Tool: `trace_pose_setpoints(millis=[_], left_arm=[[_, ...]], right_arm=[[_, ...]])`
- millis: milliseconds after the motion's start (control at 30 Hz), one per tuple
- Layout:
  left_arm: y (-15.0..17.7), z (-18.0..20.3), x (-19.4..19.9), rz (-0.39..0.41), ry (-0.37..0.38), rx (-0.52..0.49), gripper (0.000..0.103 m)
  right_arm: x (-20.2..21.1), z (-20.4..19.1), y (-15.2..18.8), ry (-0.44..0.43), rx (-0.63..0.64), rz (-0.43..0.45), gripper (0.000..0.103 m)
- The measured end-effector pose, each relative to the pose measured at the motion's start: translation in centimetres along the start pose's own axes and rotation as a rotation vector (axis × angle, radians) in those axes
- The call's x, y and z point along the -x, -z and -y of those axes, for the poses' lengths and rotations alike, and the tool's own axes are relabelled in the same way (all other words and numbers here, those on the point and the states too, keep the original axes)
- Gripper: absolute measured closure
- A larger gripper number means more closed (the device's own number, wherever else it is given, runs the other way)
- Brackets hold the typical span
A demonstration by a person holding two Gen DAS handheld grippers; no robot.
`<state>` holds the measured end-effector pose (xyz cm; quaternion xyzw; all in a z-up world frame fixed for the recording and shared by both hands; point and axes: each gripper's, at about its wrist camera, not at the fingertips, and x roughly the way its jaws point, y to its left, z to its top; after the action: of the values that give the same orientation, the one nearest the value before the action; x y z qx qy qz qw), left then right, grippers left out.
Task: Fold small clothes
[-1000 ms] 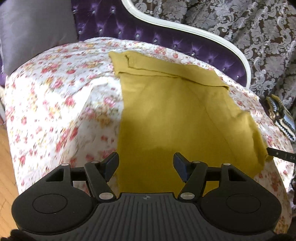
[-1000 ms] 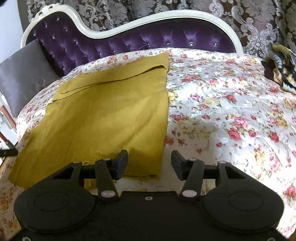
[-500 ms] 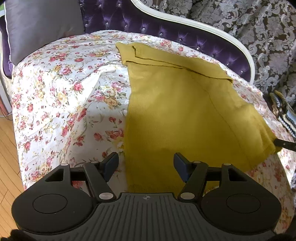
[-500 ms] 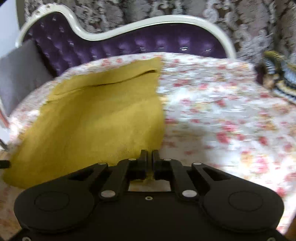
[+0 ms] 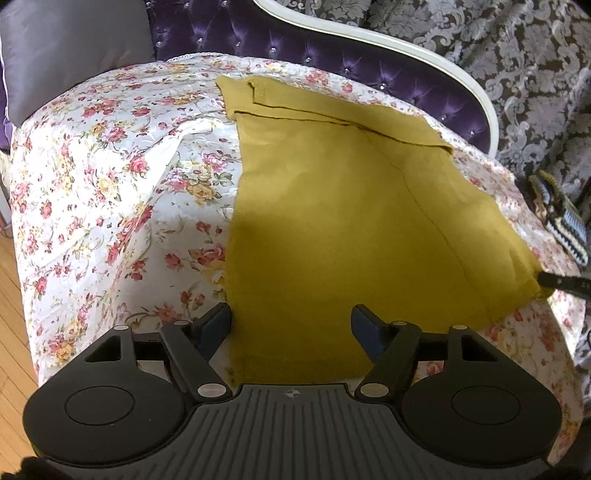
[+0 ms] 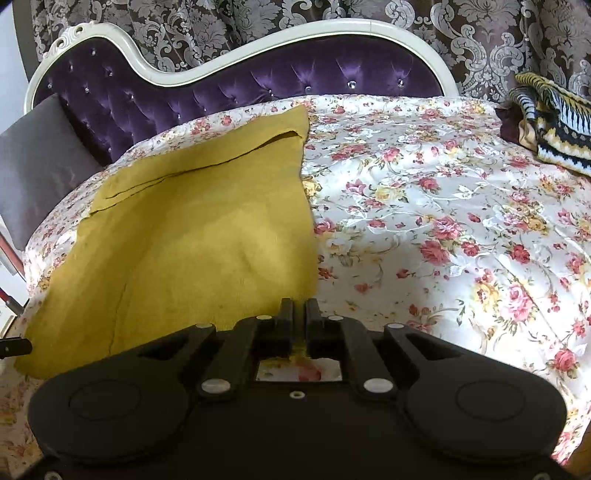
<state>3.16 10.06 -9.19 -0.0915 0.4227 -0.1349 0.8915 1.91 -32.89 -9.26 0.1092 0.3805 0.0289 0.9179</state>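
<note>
Ahead of both tools, a purple tufted sofa back with a white curved frame, and behind it a grey patterned curtain. Below that, spread across the whole seat and running under both tools, a floral cover with red and yellow roses. Far ahead and to the left of the left gripper, a grey cushion leaning at the sofa's end; low at that tool's left edge, a strip of wooden floor. Lying flat on the floral cover, a mustard-yellow cloth, reaching from the far side of the seat right up to both tools, with a folded band along its far edge and a seam line running down it. Ahead and to the far right of the right gripper, a striped knitted piece in yellow, black and white, resting at the edge of the cover. Left gripper spread wide, hovering over the near left corner of the cloth, left finger just at the cloth's left edge, right finger over the fabric, nothing held. Right gripper pressed together, pinching the near right corner of the cloth, a sliver of yellow fabric showing between the jaws.
</note>
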Motion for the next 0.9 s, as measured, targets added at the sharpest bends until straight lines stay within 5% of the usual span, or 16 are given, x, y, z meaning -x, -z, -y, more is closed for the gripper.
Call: trace_pose_setpoints(millis=[33, 100, 200, 433, 500, 600, 900], left_arm=[[0.0, -0.1, 0.0, 0.007, 0.014, 0.008, 0.043], [0.1, -0.3, -0.2, 0.01, 0.029, 0.039, 0.087], [0.2, -0.8, -0.5, 0.004, 0.052, 0.084, 0.096], [0.1, -0.9, -0.5, 0.005, 0.06, 0.099, 0.097], [0.0, -0.9, -0.3, 0.008, 0.065, 0.108, 0.097], [-0.6, -0.8, 0.7, 0.03, 0.112, 0.146, 0.097], [-8.4, -2.0, 3.4, 0.185, 0.227, 0.192, 0.098]], right_arm=[[0.0, 0.1, 0.0, -0.004, -0.004, 0.001, 0.089], [0.1, 0.1, 0.1, -0.015, -0.009, 0.0, 0.089], [0.1, 0.4, 0.1, -0.034, -0.029, 0.006, 0.082], [-0.3, 1.2, 0.4, -0.05, -0.08, -0.005, 0.075], [0.0, 0.9, 0.4, -0.047, -0.052, 0.002, 0.087], [0.6, 0.4, -0.2, -0.078, -0.038, 0.011, 0.088], [0.3, 0.3, -8.3, -0.216, -0.092, 0.128, 0.088]])
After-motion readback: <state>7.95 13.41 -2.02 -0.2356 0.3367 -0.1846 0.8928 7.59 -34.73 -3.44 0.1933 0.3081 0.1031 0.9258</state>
